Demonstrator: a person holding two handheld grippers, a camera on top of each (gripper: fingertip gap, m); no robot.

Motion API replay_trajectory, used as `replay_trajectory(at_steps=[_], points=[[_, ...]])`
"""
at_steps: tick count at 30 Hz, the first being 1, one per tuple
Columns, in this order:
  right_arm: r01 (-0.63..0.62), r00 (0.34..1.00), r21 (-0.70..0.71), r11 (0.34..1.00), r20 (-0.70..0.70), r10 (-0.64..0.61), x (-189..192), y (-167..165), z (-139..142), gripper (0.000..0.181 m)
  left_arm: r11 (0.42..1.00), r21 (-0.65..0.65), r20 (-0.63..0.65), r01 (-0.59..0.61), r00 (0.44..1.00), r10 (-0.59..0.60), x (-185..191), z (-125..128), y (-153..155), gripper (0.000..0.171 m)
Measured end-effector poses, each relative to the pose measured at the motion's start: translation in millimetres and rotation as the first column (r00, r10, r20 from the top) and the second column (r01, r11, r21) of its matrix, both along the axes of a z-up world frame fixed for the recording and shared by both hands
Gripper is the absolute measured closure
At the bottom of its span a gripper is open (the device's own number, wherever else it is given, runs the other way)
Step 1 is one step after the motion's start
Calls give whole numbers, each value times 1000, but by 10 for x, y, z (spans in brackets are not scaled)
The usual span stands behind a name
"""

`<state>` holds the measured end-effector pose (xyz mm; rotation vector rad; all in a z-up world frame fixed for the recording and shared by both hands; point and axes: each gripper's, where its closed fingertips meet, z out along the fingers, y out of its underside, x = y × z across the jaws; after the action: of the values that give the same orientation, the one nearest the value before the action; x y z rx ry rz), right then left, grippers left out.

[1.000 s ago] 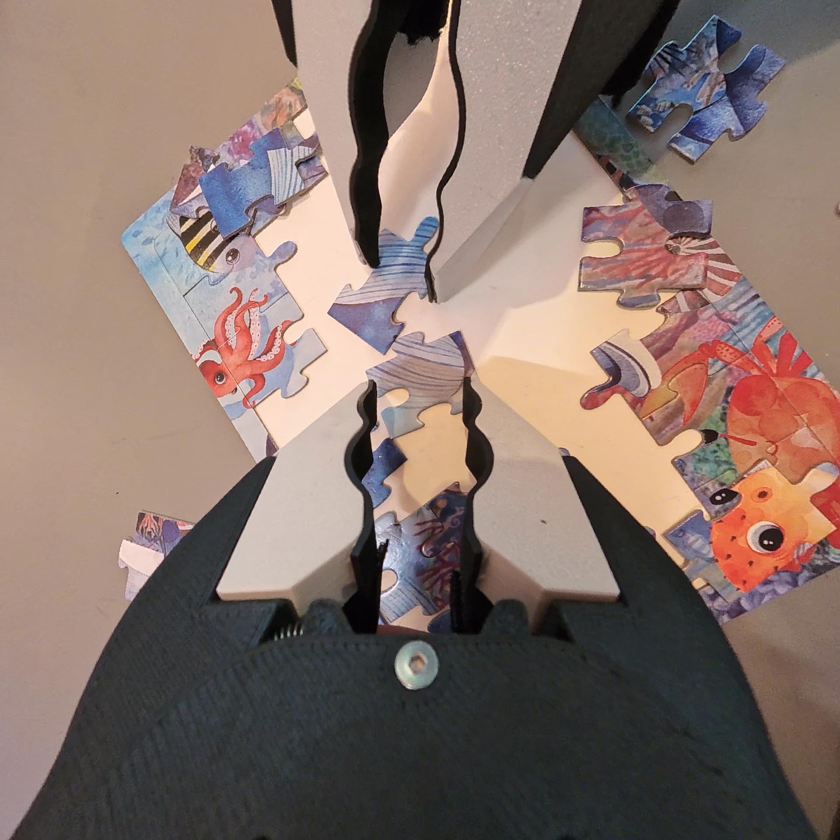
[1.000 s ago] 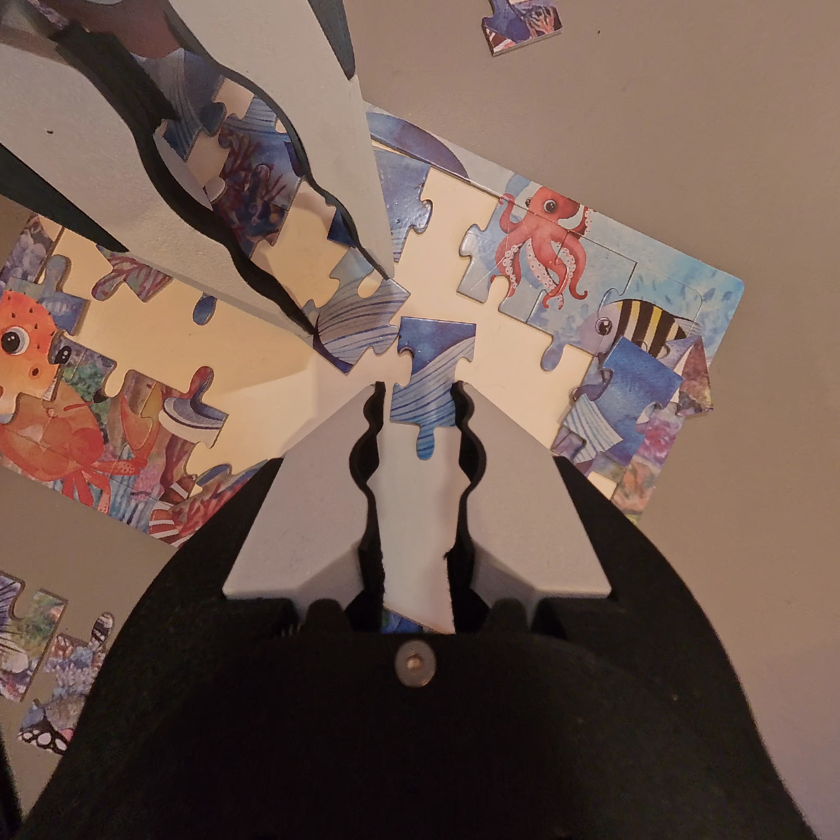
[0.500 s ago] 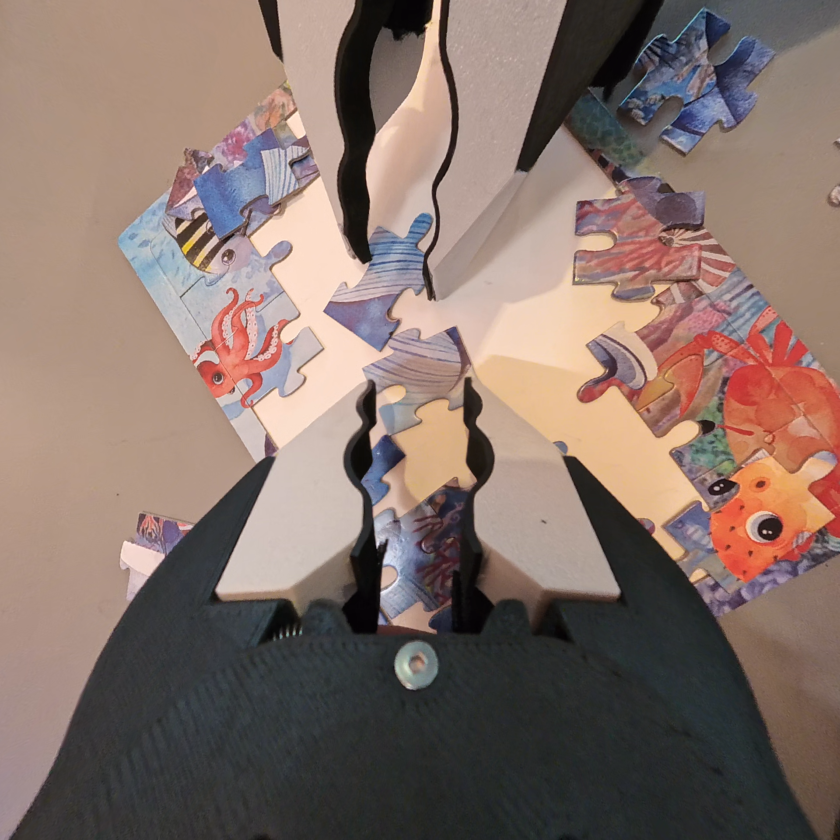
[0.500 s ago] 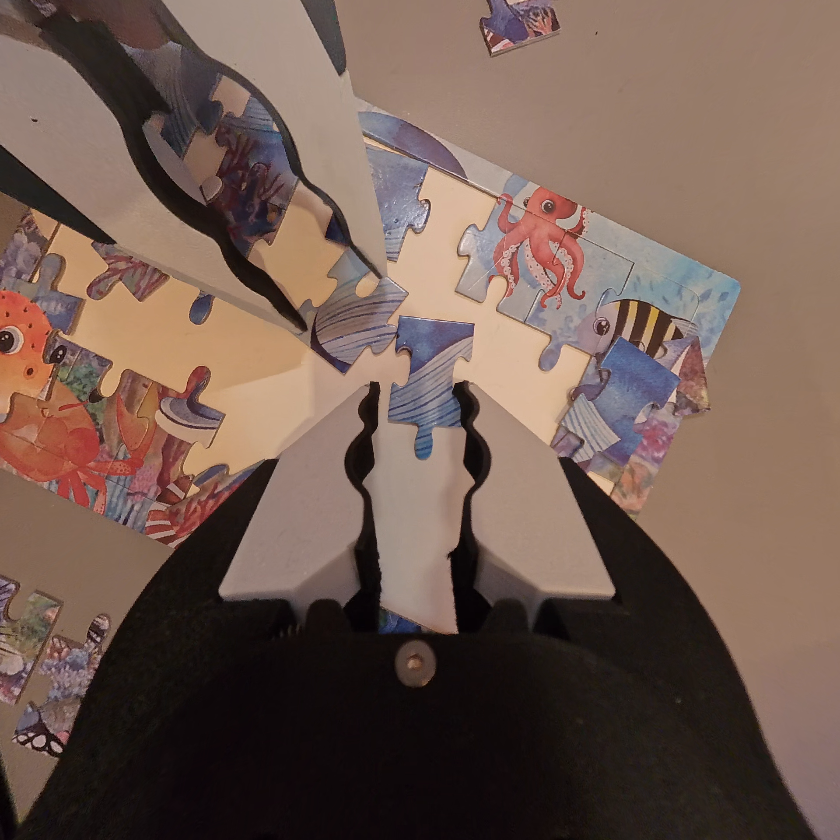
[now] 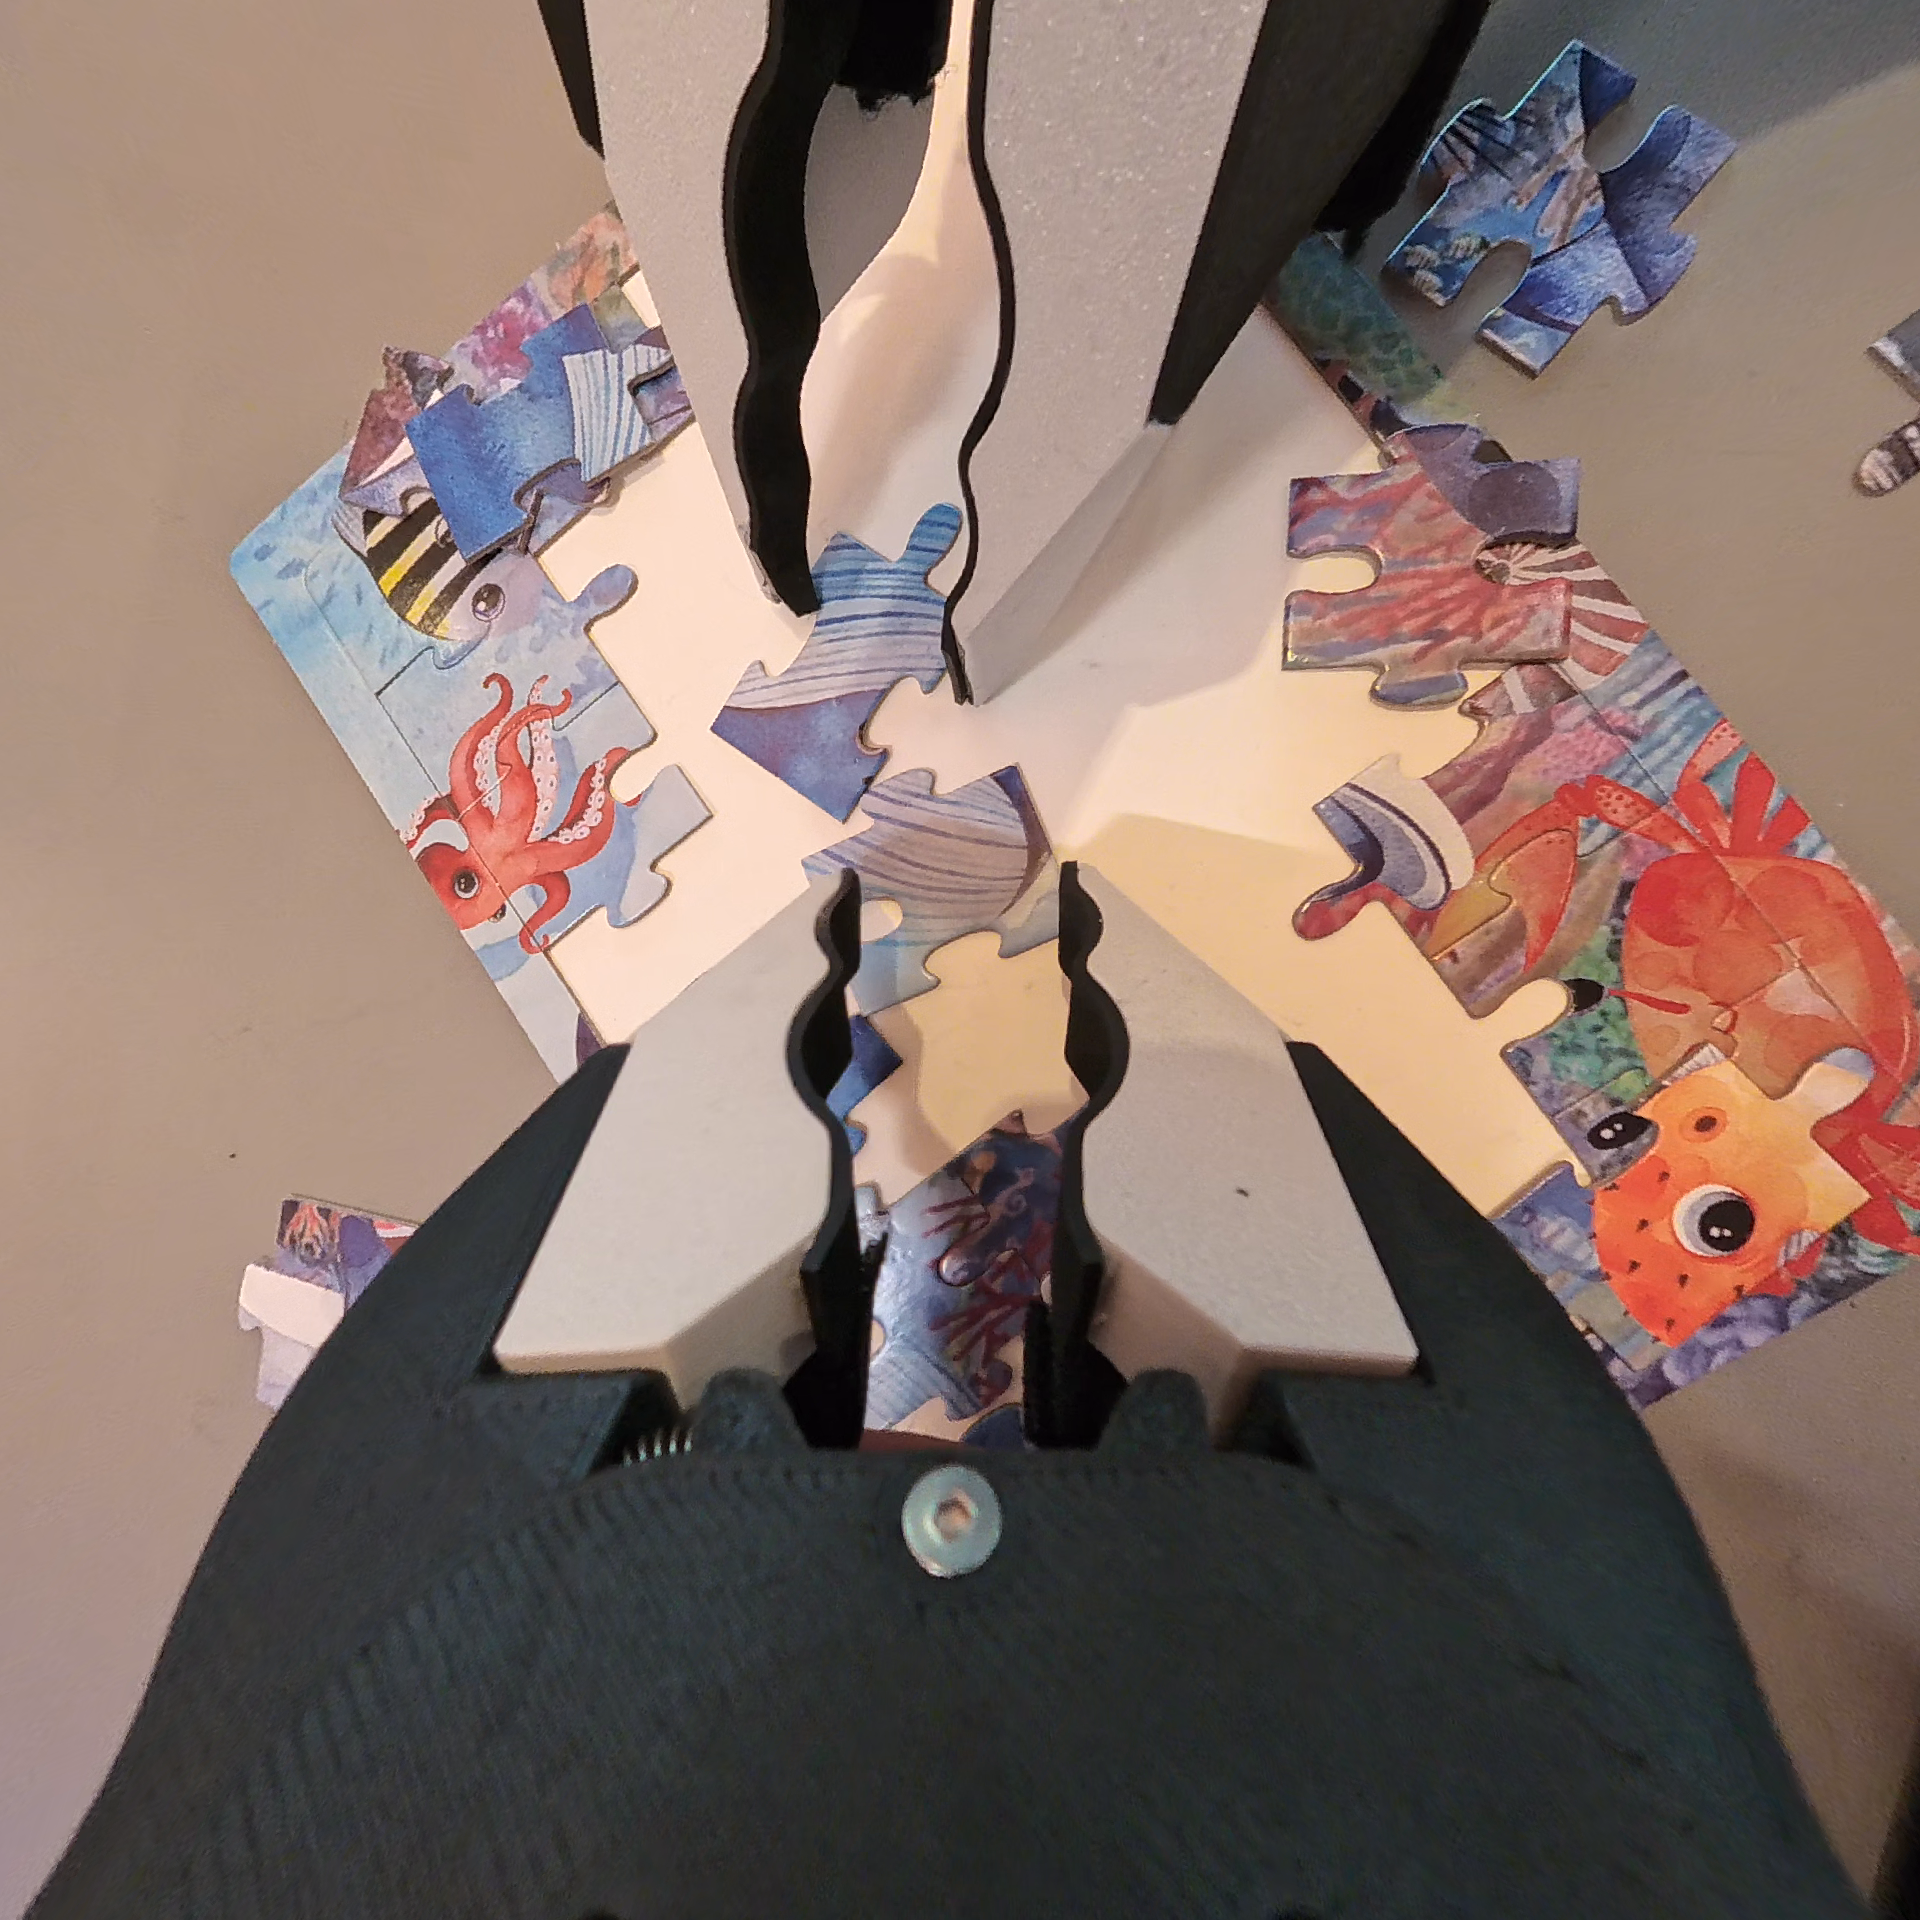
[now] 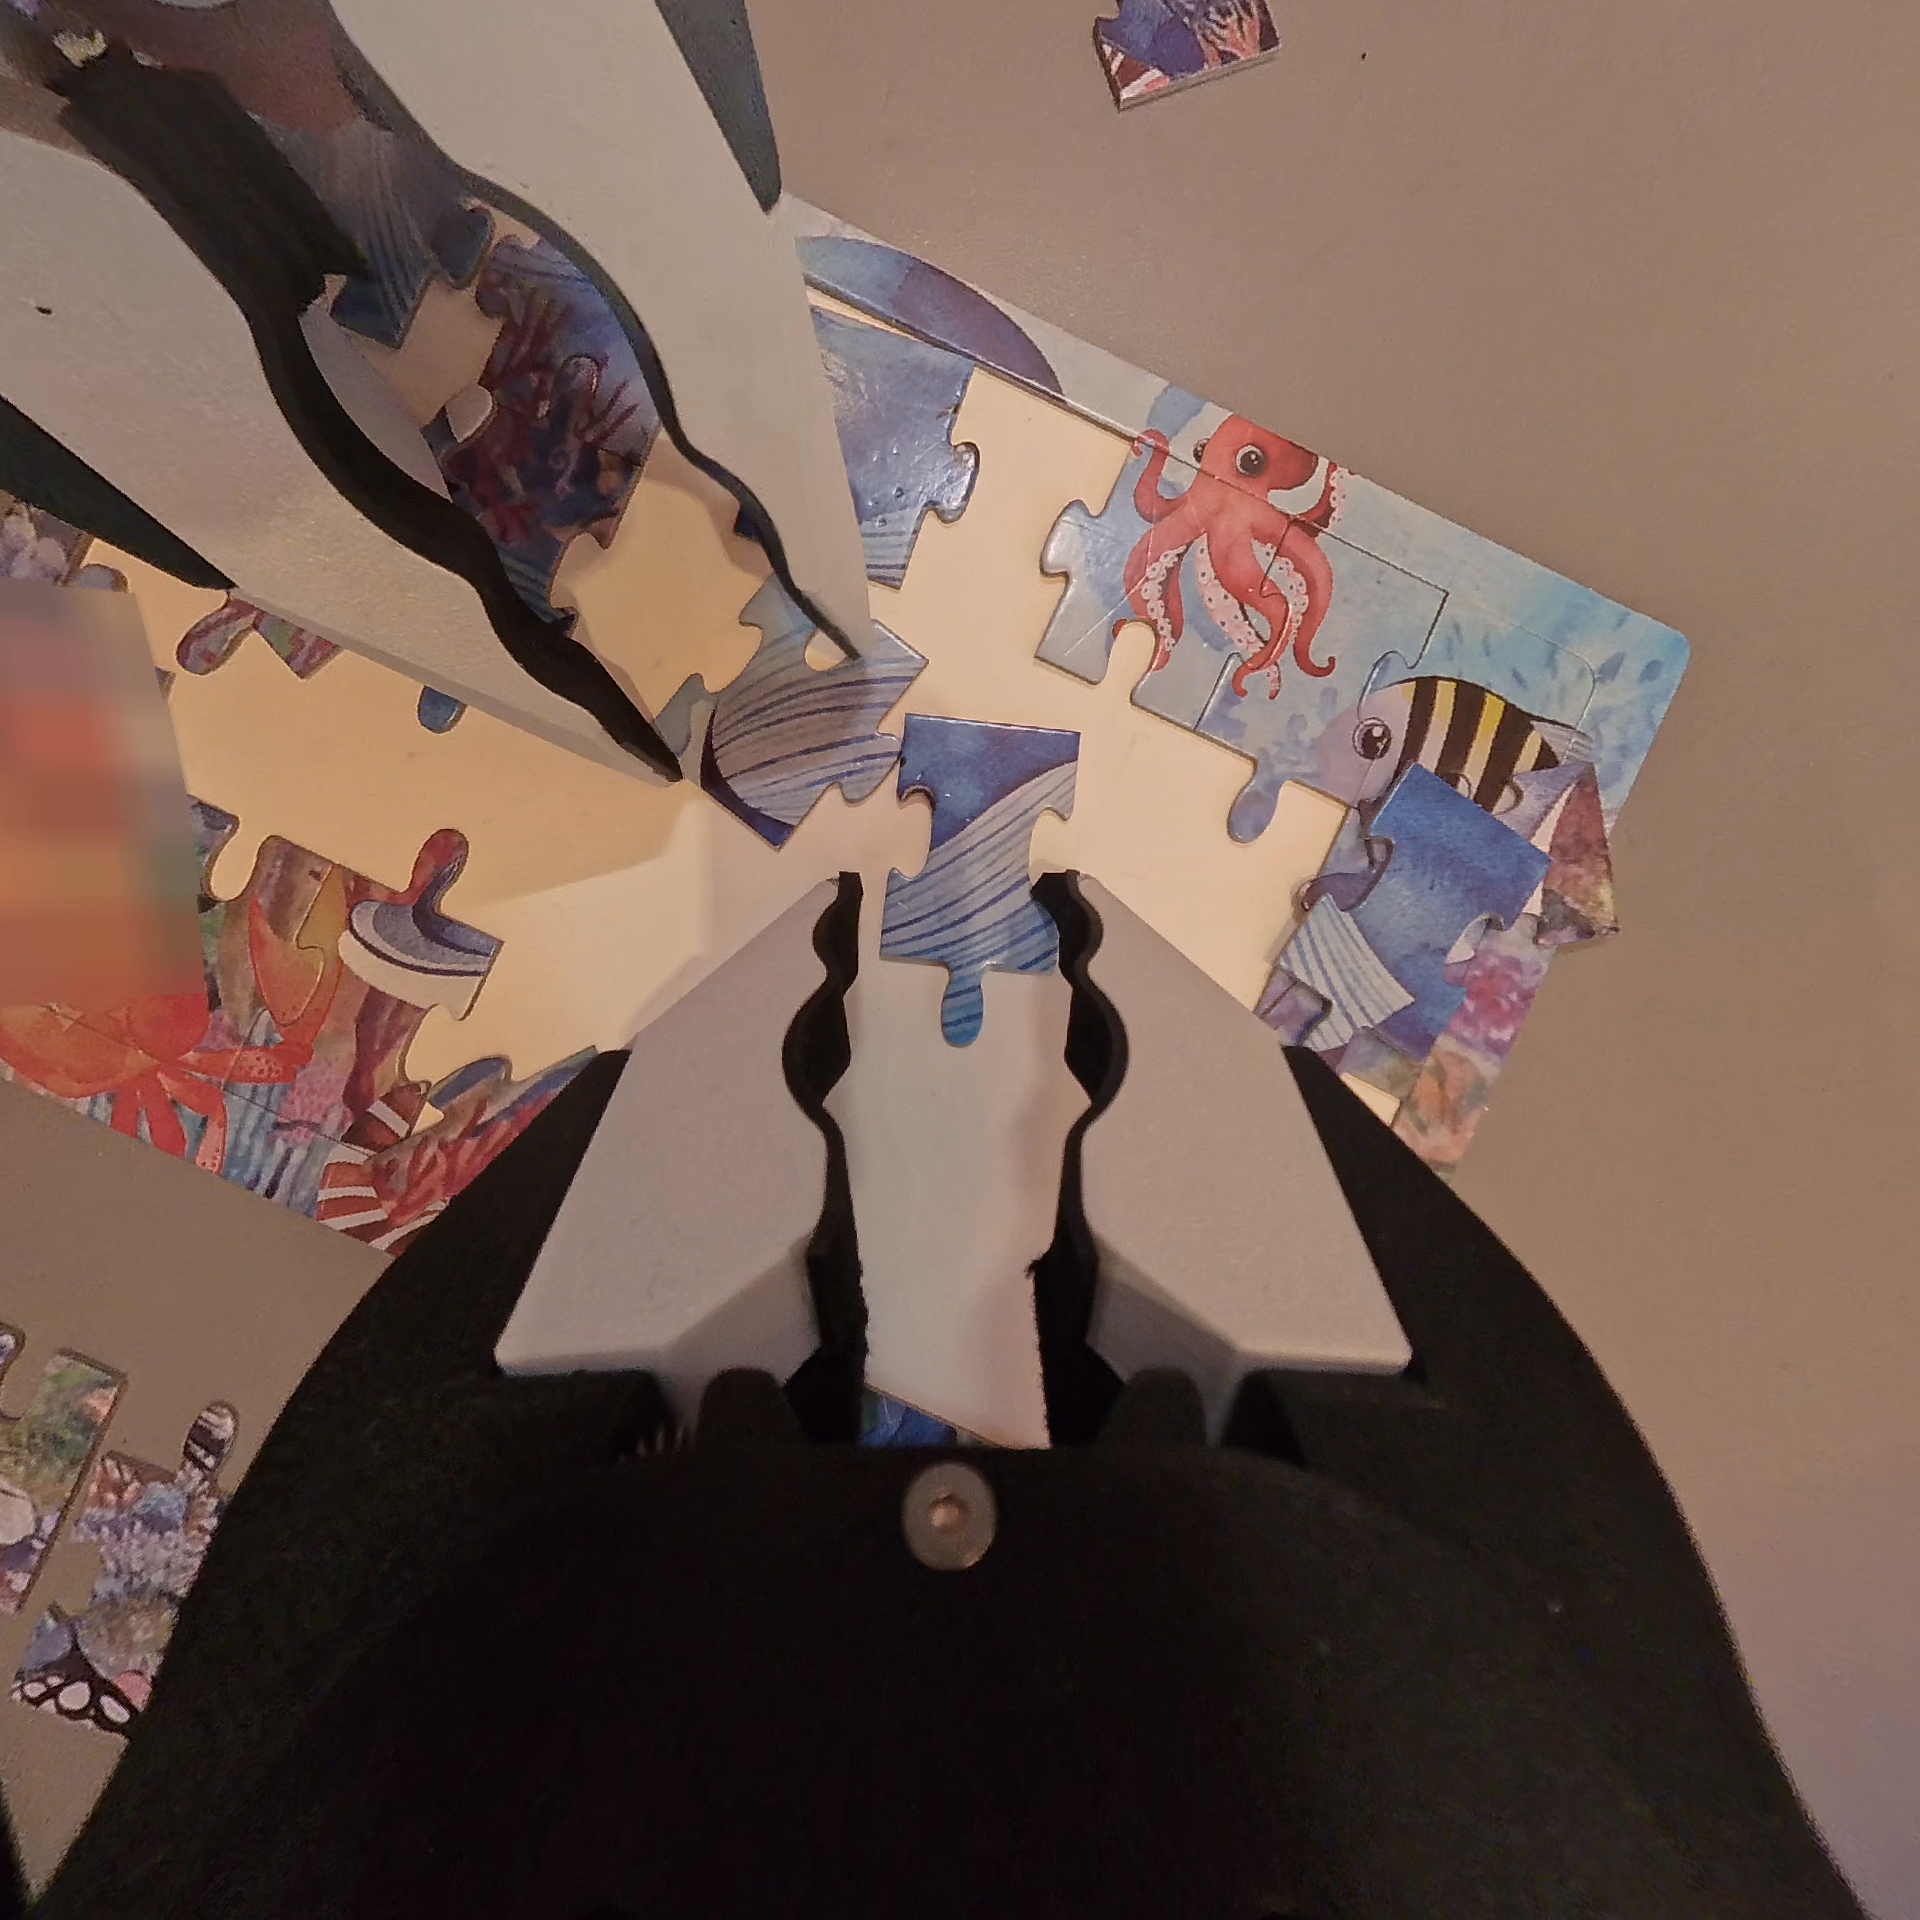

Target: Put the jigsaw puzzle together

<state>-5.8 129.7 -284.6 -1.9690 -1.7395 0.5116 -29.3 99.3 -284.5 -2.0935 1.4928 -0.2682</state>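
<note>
Left gripper (image 5: 954, 883): fingers apart, nothing clamped, tips poised over the pale striped piece (image 5: 935, 842) lying loose on the cream puzzle tray (image 5: 1164, 769). Whether the tips touch that piece cannot be told. Between the fingers, nearer the gripper body, a bare cream patch of tray and then a fitted dark-blue coral section (image 5: 977, 1247).

Right gripper (image 6: 954, 883): fingers apart, tips set either side of the blue striped piece (image 6: 977, 862), its tab pointing back between the fingers. Not clamped; contact at the sides cannot be confirmed. Piece flat on the tray (image 6: 1143, 831).

Just ahead of the right gripper's tips, the two striped pieces close together, corner near corner, not interlocked. Left gripper (image 6: 758, 717) entering from ahead-left in the right wrist view; right gripper (image 5: 878, 644) entering from straight ahead in the left wrist view.

Left of the left gripper: assembled octopus section (image 5: 520, 821) and striped fish (image 5: 426, 561) on the tray edge, with a heap of loose pieces (image 5: 520, 436) stacked on the far corner. Right of the left gripper: assembled crab (image 5: 1766, 935) and orange fish (image 5: 1714, 1195) section.

Off the tray, on the grey surface (image 5: 156, 935): one loose piece (image 5: 312, 1257) near-left of the left gripper, a joined blue pair (image 5: 1558, 208) far-right.
</note>
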Motion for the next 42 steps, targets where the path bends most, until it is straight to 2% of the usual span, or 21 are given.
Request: replay_trajectory(at_steps=[6, 20, 35, 42], points=[[-7, 1000, 4, 1000, 2, 7, 2, -6, 2, 144, 1000, 0, 1, 25, 1000, -25, 16, -4, -35, 143], [-14, 1000, 0, 1000, 1, 14, 2, -19, -1, 147, 999, -4, -2, 40, 999, -40, 17, -9, -66, 145], [-29, 999, -4, 1000, -32, 29, -23, -41, 35, 155, 1000, 25, -26, 14, 1000, -14, -32, 38, 6, 138], [-8, 997, -47, 999, -72, 5, -15, -27, 53, 145, 1000, 28, -13, 2, 1000, -2, -60, 55, 39, 135]])
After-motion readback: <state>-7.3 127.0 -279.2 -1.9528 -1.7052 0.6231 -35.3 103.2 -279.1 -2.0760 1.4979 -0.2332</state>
